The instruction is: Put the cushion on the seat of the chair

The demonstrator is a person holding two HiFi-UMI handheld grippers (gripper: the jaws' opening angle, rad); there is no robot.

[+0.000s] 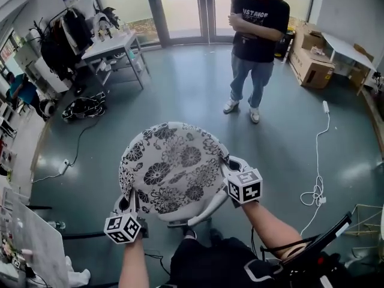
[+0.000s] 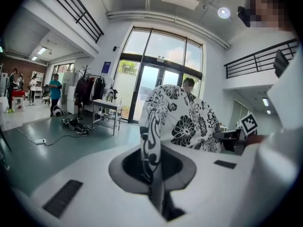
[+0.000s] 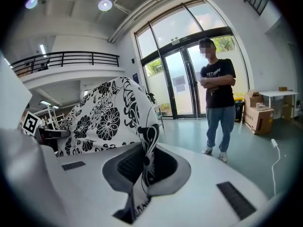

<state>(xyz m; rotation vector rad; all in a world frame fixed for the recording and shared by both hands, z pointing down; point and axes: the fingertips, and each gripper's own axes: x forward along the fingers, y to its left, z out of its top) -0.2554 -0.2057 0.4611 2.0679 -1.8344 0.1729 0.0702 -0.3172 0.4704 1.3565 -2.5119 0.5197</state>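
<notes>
Black-and-white cushion (image 1: 174, 167), one, clamped at its edges by left hand-held gripper (image 1: 131, 200) and right hand-held gripper (image 1: 228, 167)

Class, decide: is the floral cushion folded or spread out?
Spread out: the floral cushion shows its whole round face, opposite edges pinched in the left tongs and right tongs.

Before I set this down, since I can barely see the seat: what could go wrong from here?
1. The left gripper and right gripper each pinch only a thin fold at the edge of the round black-and-white floral cushion. It could slip out or sag to one side.
2. In the head view the cushion covers nearly all of the white chair below it, with only a curved strip showing, so it may land off-centre.
</notes>
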